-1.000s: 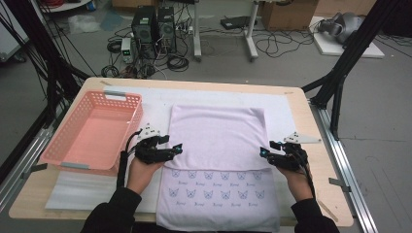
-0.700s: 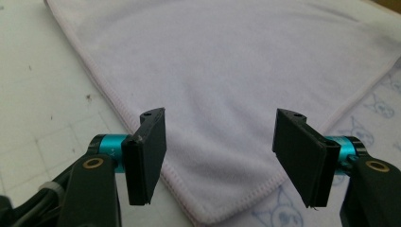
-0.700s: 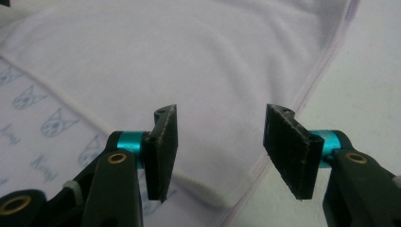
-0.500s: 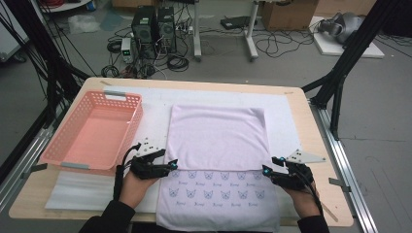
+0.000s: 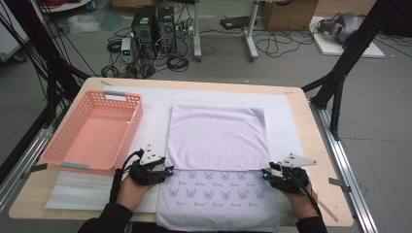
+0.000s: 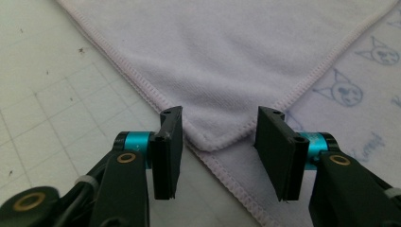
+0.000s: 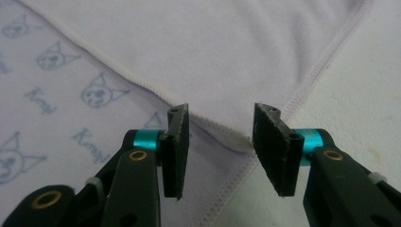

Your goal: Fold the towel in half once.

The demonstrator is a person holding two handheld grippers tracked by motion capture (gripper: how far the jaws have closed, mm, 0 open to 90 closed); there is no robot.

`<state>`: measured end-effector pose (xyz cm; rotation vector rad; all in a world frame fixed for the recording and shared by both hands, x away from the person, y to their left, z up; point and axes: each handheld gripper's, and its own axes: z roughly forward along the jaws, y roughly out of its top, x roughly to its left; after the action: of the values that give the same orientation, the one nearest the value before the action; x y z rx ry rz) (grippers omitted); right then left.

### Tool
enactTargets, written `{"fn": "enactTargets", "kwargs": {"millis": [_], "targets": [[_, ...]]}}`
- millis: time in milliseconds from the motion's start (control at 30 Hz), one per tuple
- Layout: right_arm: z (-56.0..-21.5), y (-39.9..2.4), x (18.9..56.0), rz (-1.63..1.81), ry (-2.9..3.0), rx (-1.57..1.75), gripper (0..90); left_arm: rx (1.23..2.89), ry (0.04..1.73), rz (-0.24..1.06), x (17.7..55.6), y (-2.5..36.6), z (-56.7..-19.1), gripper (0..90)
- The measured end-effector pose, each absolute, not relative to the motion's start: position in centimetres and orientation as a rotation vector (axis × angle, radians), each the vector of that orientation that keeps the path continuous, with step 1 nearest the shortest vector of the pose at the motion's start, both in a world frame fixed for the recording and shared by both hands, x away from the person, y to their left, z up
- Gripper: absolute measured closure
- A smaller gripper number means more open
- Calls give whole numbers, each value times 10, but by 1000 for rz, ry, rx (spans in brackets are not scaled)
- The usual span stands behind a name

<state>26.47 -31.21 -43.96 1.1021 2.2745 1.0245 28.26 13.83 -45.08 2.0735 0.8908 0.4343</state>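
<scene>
A pale lilac towel (image 5: 216, 160) lies flat at the table's (image 5: 311, 121) centre, its far half folded toward you over a cat-printed layer. Your left gripper (image 5: 163, 173) sits at the folded flap's seven o'clock corner, your right gripper (image 5: 267, 175) at its five o'clock corner. Both pairs of jaws have just been closing, each straddling a corner (image 6: 215, 142) without pinching it yet. A pink basket (image 5: 94, 131) rests at ten o'clock.

Pale lilac terry-cloth towel (image 5: 216, 138): matt, soft nap, stitched hem, printed cat faces on the underside. Pink perforated plastic basket (image 5: 92, 133): slight sheen. Light wooden tabletop (image 5: 320, 160): smooth. White gridded mat (image 6: 52, 94): matt, speckled.
</scene>
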Motion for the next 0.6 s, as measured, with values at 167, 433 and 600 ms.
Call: {"fn": "enactTargets", "kwargs": {"millis": [167,433,600], "targets": [[-442,-308,267,1019,2286,1095,565,2073,890,438,282,139,-451,573],[-446,-303,272,1004,2306,1093,609,2074,867,478,281,138,-450,751],[-446,-303,273,1009,2313,1084,658,2012,875,487,281,141,-447,894]]}}
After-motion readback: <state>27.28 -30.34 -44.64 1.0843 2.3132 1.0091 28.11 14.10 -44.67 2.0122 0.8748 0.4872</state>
